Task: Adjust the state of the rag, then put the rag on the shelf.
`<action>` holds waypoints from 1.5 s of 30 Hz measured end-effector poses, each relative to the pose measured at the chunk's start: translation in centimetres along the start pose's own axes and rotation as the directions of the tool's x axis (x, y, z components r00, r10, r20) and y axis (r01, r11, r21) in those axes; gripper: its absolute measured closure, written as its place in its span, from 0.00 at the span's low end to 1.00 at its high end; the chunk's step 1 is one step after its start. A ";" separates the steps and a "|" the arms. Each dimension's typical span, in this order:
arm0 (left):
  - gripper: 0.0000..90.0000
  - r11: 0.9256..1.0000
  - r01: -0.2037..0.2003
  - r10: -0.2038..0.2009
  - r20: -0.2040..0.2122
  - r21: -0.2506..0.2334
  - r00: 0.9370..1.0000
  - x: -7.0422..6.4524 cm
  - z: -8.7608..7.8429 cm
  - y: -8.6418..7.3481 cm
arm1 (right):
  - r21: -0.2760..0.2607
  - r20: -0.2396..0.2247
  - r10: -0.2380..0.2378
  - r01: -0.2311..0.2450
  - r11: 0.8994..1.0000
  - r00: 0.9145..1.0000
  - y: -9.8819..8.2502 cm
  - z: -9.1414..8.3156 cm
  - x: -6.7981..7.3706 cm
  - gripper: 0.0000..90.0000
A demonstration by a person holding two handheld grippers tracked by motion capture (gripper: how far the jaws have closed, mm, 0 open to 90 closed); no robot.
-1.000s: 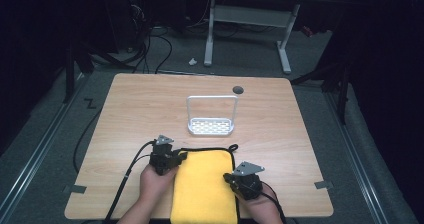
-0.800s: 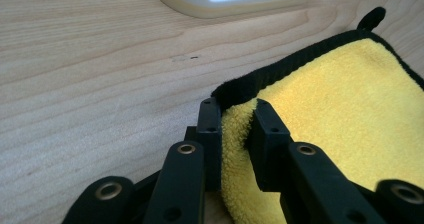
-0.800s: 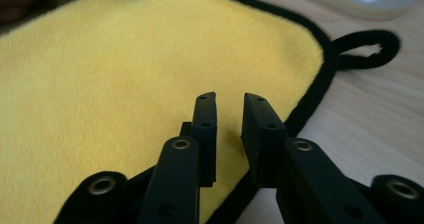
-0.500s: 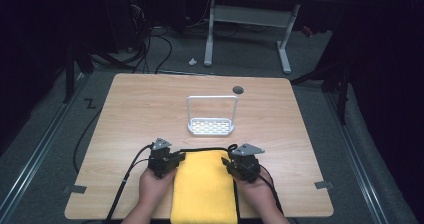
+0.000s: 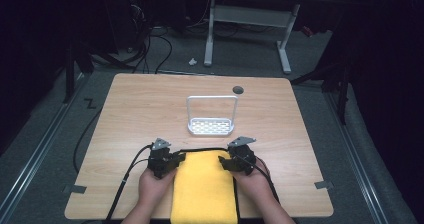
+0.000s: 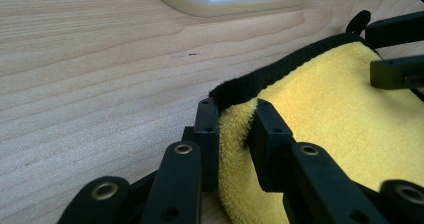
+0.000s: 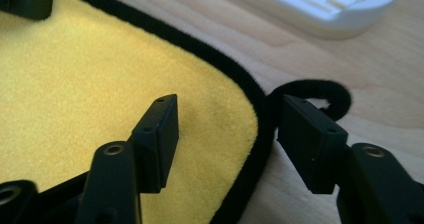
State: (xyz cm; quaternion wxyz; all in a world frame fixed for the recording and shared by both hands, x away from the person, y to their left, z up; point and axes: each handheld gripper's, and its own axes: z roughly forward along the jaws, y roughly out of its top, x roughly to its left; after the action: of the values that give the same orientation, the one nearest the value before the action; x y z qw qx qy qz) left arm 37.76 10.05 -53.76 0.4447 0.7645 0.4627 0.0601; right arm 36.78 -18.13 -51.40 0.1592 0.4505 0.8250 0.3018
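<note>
**Inspector:** Take the white rack (image 5: 211, 126) as the reference. Left side first.

**Assistant:** The left gripper (image 5: 176, 160) sits on the near side of the rack, a little to its left, in the person's left hand (image 5: 156, 186). In the left gripper view its jaws are pinched on a raised fold at the corner of the yellow towel (image 6: 350, 129), with the black trim (image 6: 280, 69) bunched just beyond the fingertips (image 6: 206, 121).

**Inspector:** And the towel itself?

**Assistant:** It lies flat on the wooden table (image 5: 145, 109), directly on the near side of the rack and apart from it, running back to the table's near edge between the two hands.

**Inspector:** Right side.

**Assistant:** The right gripper (image 5: 226, 163) is near the rack's near right corner, in the right hand (image 5: 252, 184). Its jaws have just been opening and now stand well apart. They straddle the towel's far right corner without pressing it. One finger (image 7: 160, 129) hovers over the yellow pile; the other is outside the trim, beside the black hanging loop (image 7: 325, 94).
</note>
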 end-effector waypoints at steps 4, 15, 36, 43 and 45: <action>0.83 1.000 -0.003 0.003 -0.001 0.000 1.000 0.0 0.0 0.0 | 0.013 -0.022 0.010 -0.009 1.000 1.000 -0.2 0.5 0.0 0.45; 0.83 1.000 -0.002 0.002 0.001 0.000 1.000 0.0 0.0 0.0 | -0.013 -0.049 0.005 -0.005 1.000 0.999 -0.3 0.5 0.3 0.67; 0.86 0.999 -0.016 0.016 0.011 -0.029 1.000 -0.2 -0.4 -0.3 | -0.126 -0.034 -0.024 0.020 0.992 0.999 -1.8 -0.7 1.7 0.88; 0.91 0.997 -0.049 0.050 0.018 -0.052 0.999 -0.5 -0.8 -0.2 | -0.164 -0.030 -0.017 0.011 0.986 0.999 -1.8 -1.7 2.0 0.88; 0.91 0.996 -0.062 0.063 0.018 -0.069 0.998 -0.6 -1.0 -0.2 | -0.181 -0.032 -0.026 0.019 0.983 0.999 -1.7 -2.0 1.9 0.88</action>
State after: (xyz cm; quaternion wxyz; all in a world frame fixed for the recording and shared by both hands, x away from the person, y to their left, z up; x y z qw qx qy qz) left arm 36.79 10.27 -53.16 0.4733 0.7634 0.4318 0.0821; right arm 33.56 -17.89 -50.99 0.1885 0.4196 0.8020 0.3811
